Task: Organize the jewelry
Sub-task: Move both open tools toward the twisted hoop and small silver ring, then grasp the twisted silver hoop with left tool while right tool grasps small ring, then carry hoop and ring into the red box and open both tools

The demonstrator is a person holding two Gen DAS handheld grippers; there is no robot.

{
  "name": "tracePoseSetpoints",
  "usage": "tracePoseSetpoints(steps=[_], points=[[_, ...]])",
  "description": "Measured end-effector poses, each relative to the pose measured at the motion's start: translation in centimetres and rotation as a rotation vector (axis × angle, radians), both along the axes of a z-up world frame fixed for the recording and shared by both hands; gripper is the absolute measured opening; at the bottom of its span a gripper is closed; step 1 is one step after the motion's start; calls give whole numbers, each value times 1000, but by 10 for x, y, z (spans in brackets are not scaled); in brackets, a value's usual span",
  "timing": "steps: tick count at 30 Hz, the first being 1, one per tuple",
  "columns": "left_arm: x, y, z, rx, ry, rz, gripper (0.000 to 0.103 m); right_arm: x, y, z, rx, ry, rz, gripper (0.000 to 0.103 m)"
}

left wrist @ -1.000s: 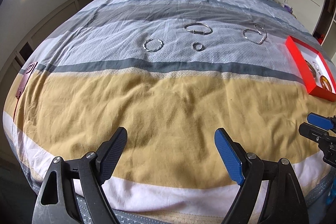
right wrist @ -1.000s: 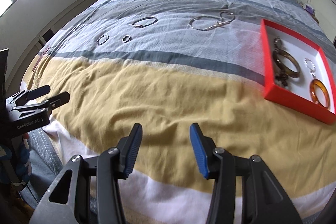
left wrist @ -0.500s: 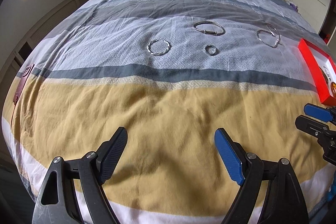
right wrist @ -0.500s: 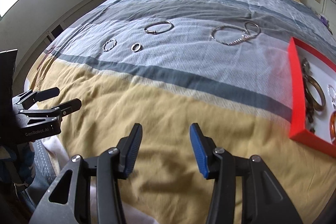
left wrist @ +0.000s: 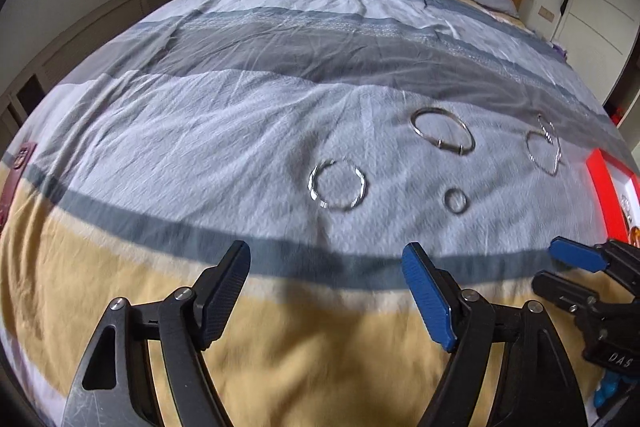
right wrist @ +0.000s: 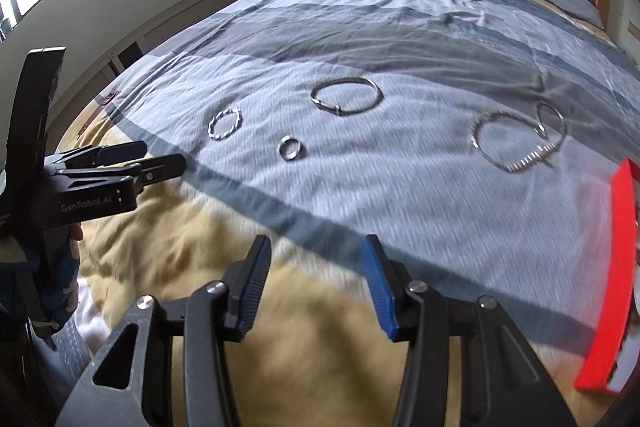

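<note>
4 loose pieces of jewelry lie on the pale grey-blue band of the bed [left wrist: 240, 131], ahead of both grippers and touching neither. The twisted bracelet [left wrist: 337, 185] sits nearest the left gripper [left wrist: 326, 291]; the small ring [left wrist: 455, 201] lies just beside it to the right; the plain bangle [left wrist: 442, 127] lies beyond the ring; the chain bracelet [right wrist: 516, 139] lies near the red tray [right wrist: 612, 279], which already holds some pieces. The left gripper hovers over the yellow band with its jaws wide and empty. The right gripper [right wrist: 316, 283] hovers likewise, its jaws at a moderate gap and empty. All 4 pieces appear to be thin metal, so they are judged light, hard and slippery against the rubber pads. The bangle and the twisted bracelet look rigid; the recommended hold is across the wire of the rim at 1 point, with 1 pad inside the loop and 1 outside. The chain bracelet is probably limp and likely to droop or snag; its bar section is the best hold. The ring is the hardest item: it is small, lies flat and may sink into the soft quilt under pressure. A low, near-level approach is advised, because the cloth yields and can bunch between the pads.
</note>
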State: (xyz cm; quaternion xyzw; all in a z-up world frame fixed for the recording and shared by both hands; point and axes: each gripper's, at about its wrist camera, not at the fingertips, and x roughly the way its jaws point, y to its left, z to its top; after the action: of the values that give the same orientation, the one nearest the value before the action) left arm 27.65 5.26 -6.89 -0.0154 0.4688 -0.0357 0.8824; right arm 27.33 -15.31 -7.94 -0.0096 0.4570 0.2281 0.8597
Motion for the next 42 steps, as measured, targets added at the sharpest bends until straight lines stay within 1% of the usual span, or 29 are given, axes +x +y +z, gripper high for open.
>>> tracePoseSetpoints(steps=[3, 7, 14, 15, 17, 18, 19, 20, 21, 22, 27, 31, 36, 42], points=[[23, 3, -7, -36, 13, -9, 78, 18, 14, -2, 4, -11, 27, 44], [46, 4, -19, -28, 24, -13, 78, 36, 31, -7, 3, -19, 57, 44], [63, 5, -33, -25, 30, -28, 75, 61, 49, -22, -23, -19, 65, 44], [63, 4, -34, -24, 27, -30, 73, 63, 52, -24, -27, -20, 66, 44], [62, 1, -35, -21, 21, -45, 66, 66, 55, -26, -38, -25, 69, 37], [61, 0, -35, -21, 18, -56, 58, 66, 56, -27, -41, -25, 69, 35], [61, -1, -35, -25, 16, -66, 50, 67, 56, -29, -45, -23, 70, 29], [60, -2, -35, -28, 15, -72, 46, 66, 56, -30, -45, -21, 71, 22], [59, -3, -35, -34, 15, -79, 40, 66, 55, -30, -41, -18, 71, 19], [58, -5, -35, -37, 14, -82, 40, 65, 54, -30, -38, -16, 73, 19], [50, -7, -32, -55, 7, -81, 40, 53, 49, -27, -22, -15, 73, 19], [34, -10, -24, -73, 1, -90, 40, 37, 40, -17, 8, -24, 64, 19], [6, -22, -3, -77, -19, -118, 40, 8, 19, 3, 33, -42, 41, 19], [-26, -51, 26, -82, -47, -180, 40, -34, -27, 32, 34, -79, -23, 19]])
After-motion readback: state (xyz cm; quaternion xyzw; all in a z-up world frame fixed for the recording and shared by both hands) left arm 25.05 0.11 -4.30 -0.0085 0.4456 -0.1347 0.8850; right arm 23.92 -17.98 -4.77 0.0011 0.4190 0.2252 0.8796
